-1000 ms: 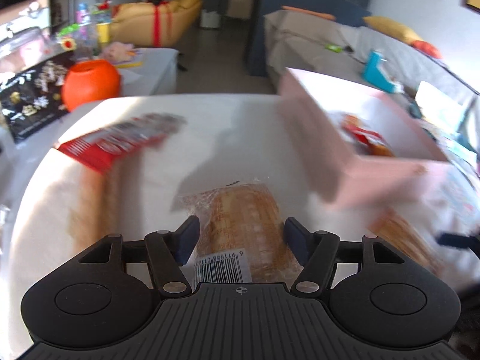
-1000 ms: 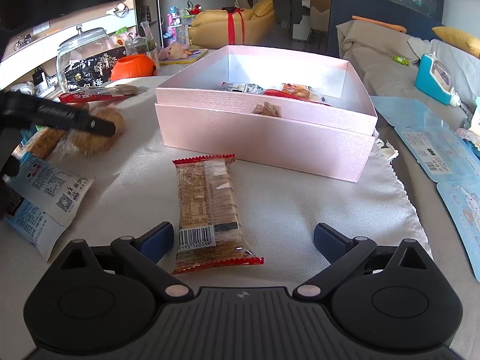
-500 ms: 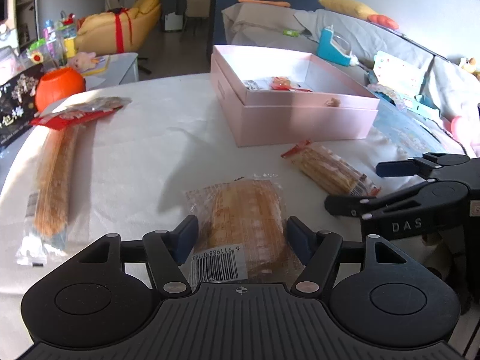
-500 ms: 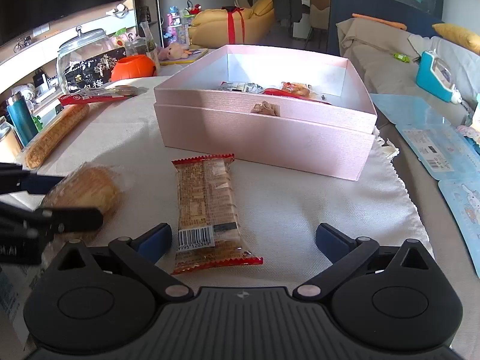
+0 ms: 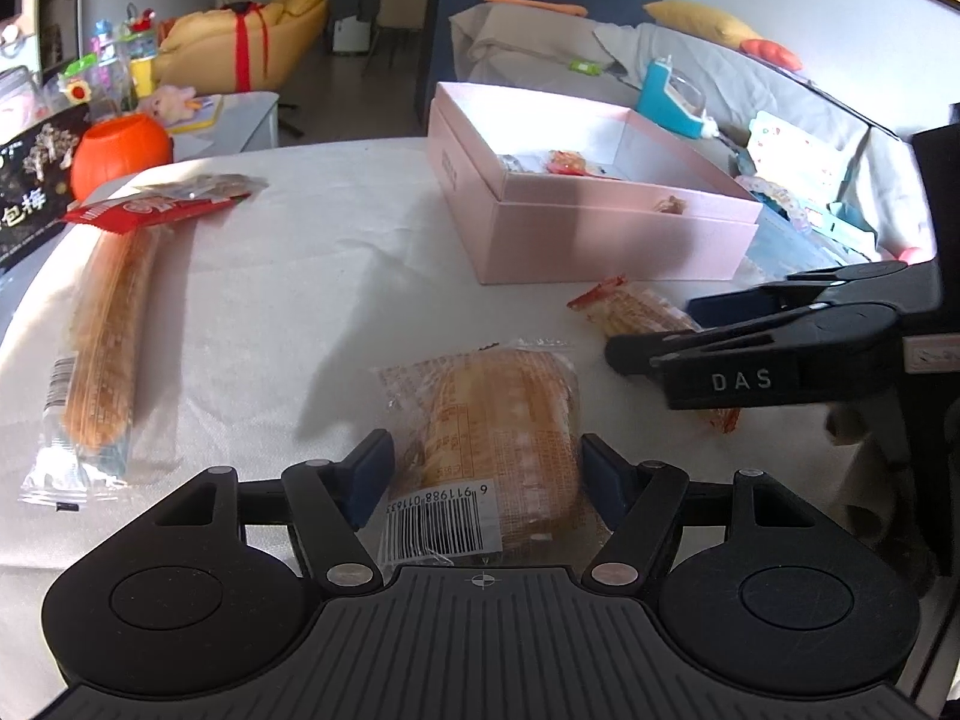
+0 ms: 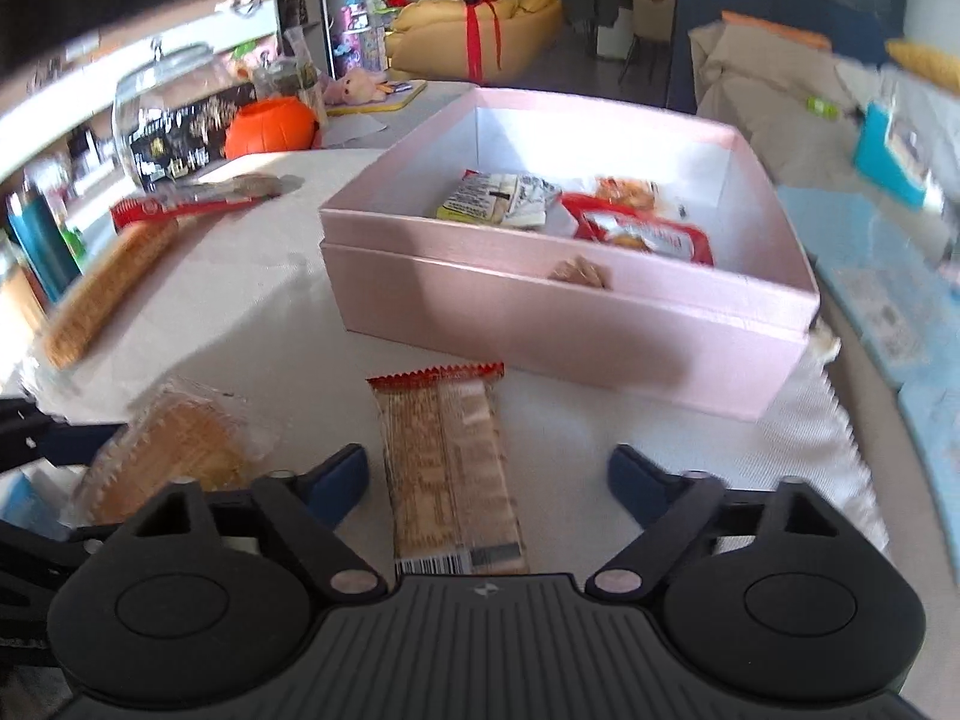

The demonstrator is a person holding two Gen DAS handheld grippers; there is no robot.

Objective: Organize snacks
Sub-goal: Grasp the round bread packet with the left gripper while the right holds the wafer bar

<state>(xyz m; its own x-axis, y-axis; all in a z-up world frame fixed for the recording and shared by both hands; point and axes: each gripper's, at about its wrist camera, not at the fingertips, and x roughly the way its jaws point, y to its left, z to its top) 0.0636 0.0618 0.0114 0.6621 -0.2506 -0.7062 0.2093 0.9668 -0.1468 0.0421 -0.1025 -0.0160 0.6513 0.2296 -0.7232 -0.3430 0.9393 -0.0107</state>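
Note:
My left gripper (image 5: 486, 474) is shut on a clear-wrapped bread pack (image 5: 498, 438) with a barcode label; the pack also shows in the right wrist view (image 6: 168, 450). My right gripper (image 6: 487, 474) is open, its fingers on either side of a red-edged cracker bar (image 6: 450, 468) lying on the white cloth. That bar also shows in the left wrist view (image 5: 636, 312), partly under the right gripper (image 5: 654, 330). The open pink box (image 6: 564, 312) holds several snack packs (image 6: 636, 228) and stands behind the bar.
A long wrapped bread stick (image 5: 108, 330) and a red-wrapped snack (image 5: 156, 204) lie at the left on the cloth. An orange pumpkin pot (image 5: 120, 150) and a glass jar (image 6: 162, 114) stand at the far left. Blue cards (image 6: 882, 300) lie right of the box.
My left gripper swung from facing the box to beside the right gripper, carrying the bread pack. My right gripper moved forward over the cracker bar, closer to the box.

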